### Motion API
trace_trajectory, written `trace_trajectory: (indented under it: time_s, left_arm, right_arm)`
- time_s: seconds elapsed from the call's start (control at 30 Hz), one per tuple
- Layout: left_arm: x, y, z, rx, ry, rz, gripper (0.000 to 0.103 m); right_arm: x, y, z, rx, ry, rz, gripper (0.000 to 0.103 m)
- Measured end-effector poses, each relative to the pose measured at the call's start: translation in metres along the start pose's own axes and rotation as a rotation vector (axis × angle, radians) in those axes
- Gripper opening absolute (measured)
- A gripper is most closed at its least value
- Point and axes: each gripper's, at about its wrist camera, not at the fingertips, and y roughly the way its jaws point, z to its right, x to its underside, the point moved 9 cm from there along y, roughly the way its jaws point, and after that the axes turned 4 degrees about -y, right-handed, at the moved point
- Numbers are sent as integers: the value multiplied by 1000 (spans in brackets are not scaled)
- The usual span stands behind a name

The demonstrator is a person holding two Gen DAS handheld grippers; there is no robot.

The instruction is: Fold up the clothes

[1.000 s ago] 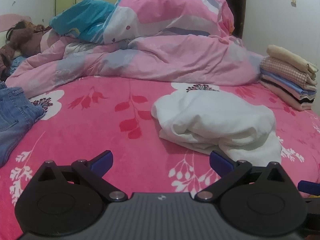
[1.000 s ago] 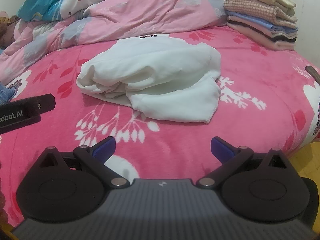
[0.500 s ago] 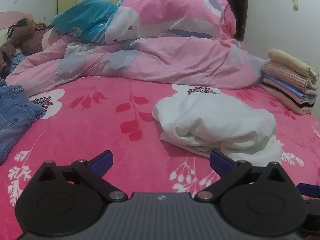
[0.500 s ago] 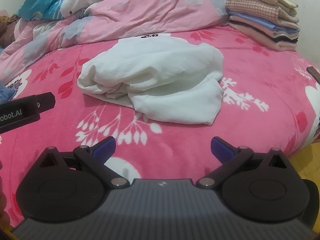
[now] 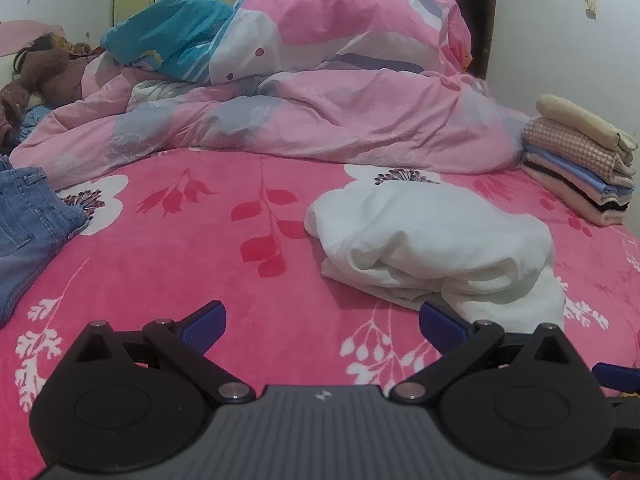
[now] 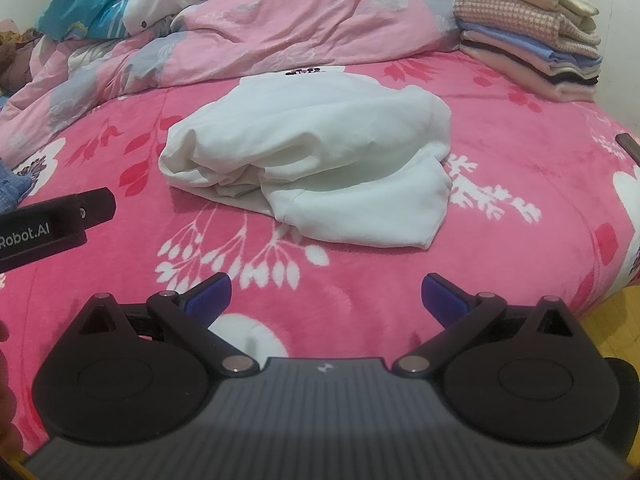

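Note:
A white garment [image 5: 436, 248] [image 6: 320, 160] lies loosely folded on the pink flowered bed cover [image 5: 168, 264] [image 6: 532, 152]. My left gripper [image 5: 322, 322] is open, low over the cover, with the garment just ahead to the right. My right gripper [image 6: 326, 296] is open too, a short way in front of the garment's near edge. Neither holds anything. The left gripper's black body [image 6: 52, 228] shows at the left edge of the right wrist view.
A stack of folded clothes [image 5: 580, 160] [image 6: 532, 44] sits at the far right by the wall. A pink duvet [image 5: 320, 112] [image 6: 280, 28] is heaped at the back. Blue jeans [image 5: 24, 224] lie at the left. The bed edge and wooden floor [image 6: 616, 328] are at the right.
Both grippers have drawn slightly back from the white garment and stay open. The garment has not moved.

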Motion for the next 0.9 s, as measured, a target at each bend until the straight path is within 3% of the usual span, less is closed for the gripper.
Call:
trace_trajectory:
  time_s: [0.9]
  left_arm:
    - [-10, 11, 15, 2, 4, -21, 103]
  right_arm:
    - [-7, 8, 3, -32, 3, -5, 102]
